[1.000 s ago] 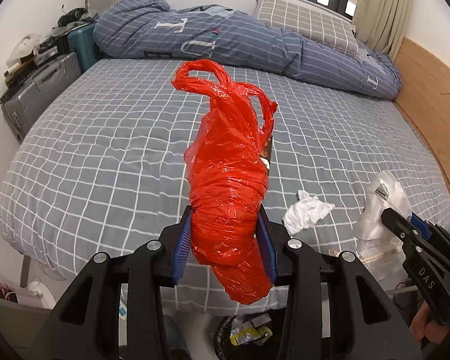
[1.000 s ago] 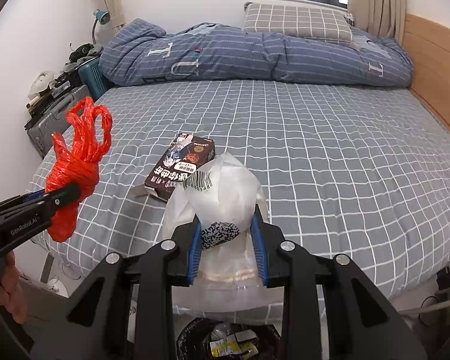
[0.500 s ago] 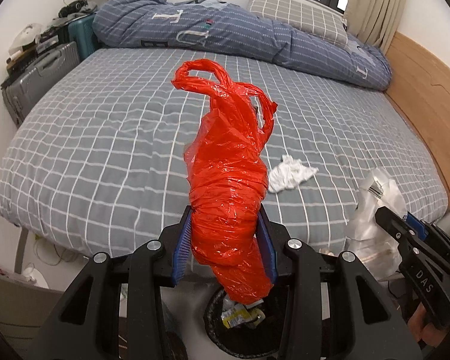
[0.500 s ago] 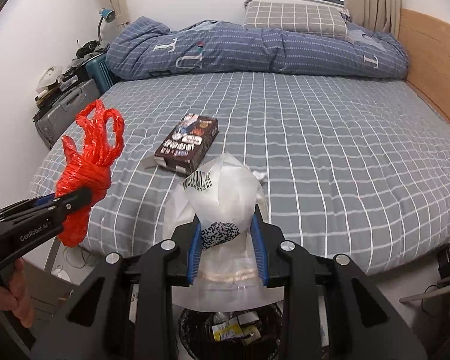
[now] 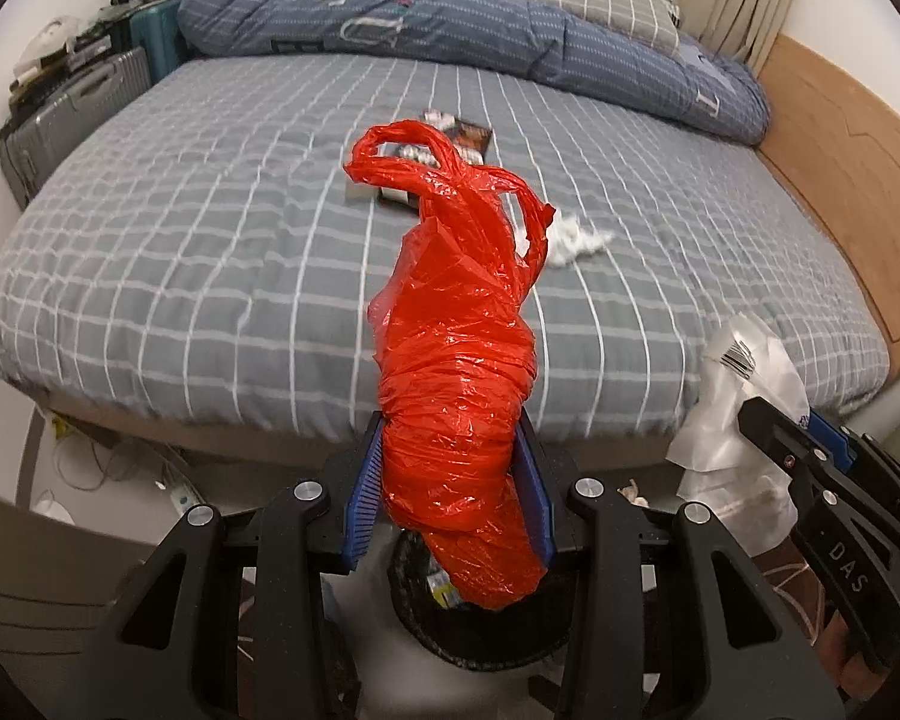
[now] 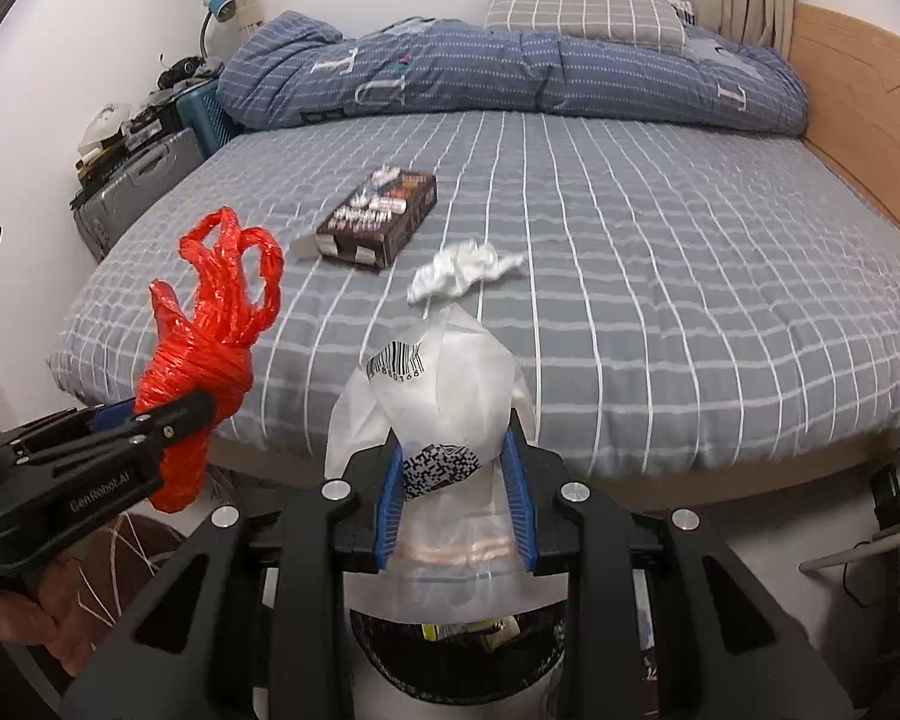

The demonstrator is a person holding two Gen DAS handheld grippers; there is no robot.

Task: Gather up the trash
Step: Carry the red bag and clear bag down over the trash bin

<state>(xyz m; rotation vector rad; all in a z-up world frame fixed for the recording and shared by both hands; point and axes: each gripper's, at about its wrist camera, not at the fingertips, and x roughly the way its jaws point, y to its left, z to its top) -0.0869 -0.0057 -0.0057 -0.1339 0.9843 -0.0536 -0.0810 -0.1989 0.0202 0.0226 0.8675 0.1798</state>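
Both tools drew back over the bin (image 5: 480,630) — left (image 5: 453,486) gripping red bag (image 5: 456,360), right (image 6: 456,498) clear bag (image 6: 444,396).

- My left gripper (image 5: 453,498): blue-padded fingers (image 5: 363,504) pressed against both sides of a red bag (image 5: 459,372), pointing forward and level.
- My right gripper (image 6: 455,501): fingers (image 6: 390,498) clamped on a clear bag (image 6: 444,396), level beside the left.
- My left hand (image 6: 60,618): wrapped under its handle.

Black-framed left gripper (image 5: 453,498) and right gripper (image 6: 456,501), blue ribbed fingers (image 5: 363,501), silver screws.
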